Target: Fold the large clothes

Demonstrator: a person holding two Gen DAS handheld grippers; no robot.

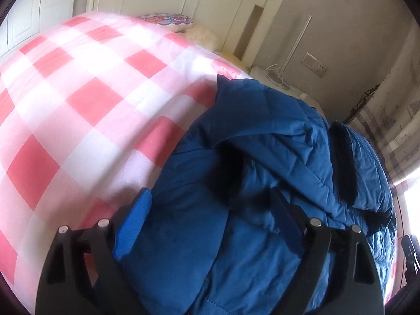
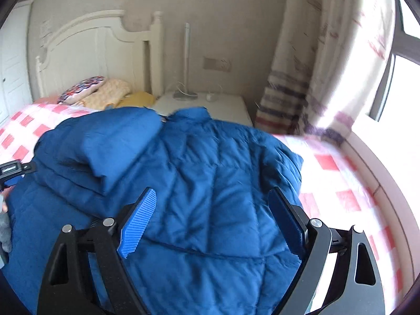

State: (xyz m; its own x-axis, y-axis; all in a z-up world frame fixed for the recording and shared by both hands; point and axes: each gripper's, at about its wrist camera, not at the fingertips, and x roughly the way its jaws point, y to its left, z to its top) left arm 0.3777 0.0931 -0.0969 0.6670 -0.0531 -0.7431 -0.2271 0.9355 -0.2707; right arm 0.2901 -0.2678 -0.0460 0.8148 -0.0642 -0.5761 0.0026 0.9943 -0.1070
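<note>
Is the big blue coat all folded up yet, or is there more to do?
Partly. One sleeve already lies folded across the blue jacket on the checked bedspread. Nothing is held now: the left gripper and the right gripper both hover open above it. The body still looks spread wide, so it probably needs folding over again.

Bedroom: bed with pink-and-white checked quilt, cream headboard, pillows at its foot. White nightstand beside bed carries slim lamp; beige wall. Striped curtain, bright daylight through window.
</note>
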